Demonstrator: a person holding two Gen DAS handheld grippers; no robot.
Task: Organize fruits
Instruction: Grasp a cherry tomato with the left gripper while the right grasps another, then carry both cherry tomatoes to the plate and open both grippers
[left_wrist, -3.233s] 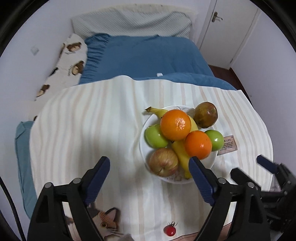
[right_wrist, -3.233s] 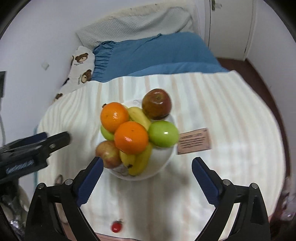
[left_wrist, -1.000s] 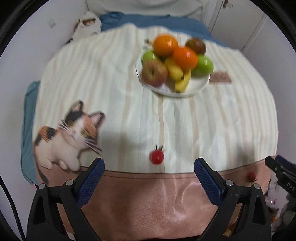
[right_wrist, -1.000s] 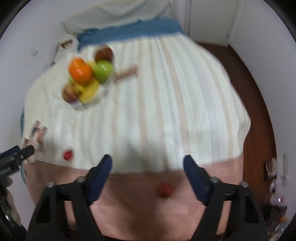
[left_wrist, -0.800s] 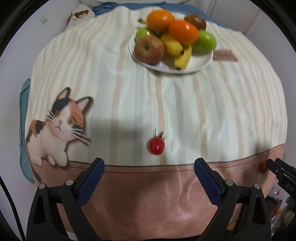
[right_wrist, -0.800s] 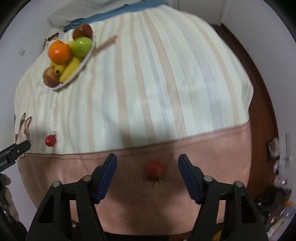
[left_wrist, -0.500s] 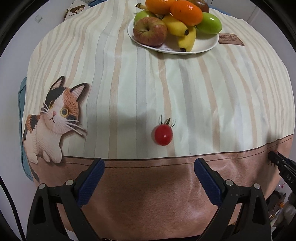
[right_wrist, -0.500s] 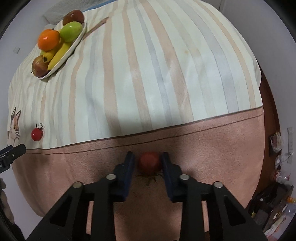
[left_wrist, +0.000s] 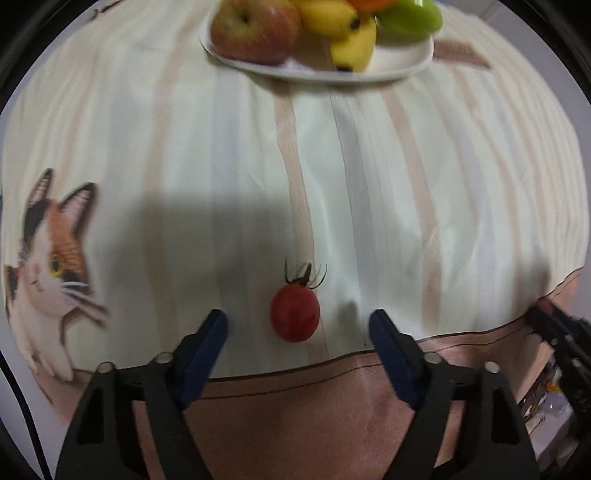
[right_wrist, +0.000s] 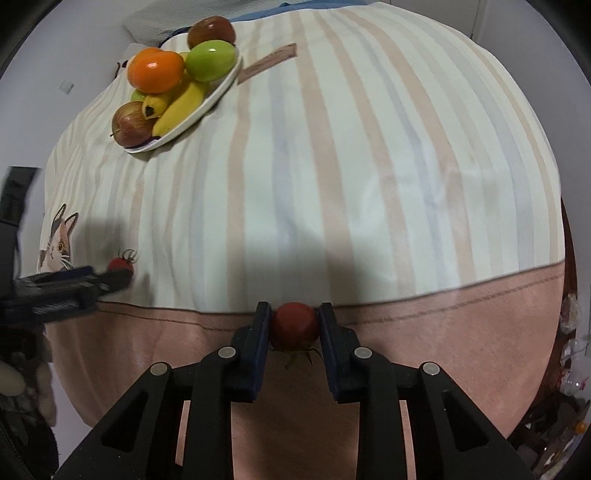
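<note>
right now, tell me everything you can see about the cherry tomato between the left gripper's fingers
The cherry tomato is small, round and glossy red, with a dark, spidery green calyx on its far end. It lies on its side on the pale striped part of the tablecloth, just short of the pinkish-brown border. The left gripper straddles it; its jaws have just been closing, yet a gap shows on both sides, so nothing but the cloth touches it.

Soft, even indoor light. Dull shadows fall across the striped cloth (left_wrist: 369, 177). The left wrist view is motion-blurred, especially the fruit plate (left_wrist: 399, 70). Fisheye bending and black vignette mark both edges.
</note>
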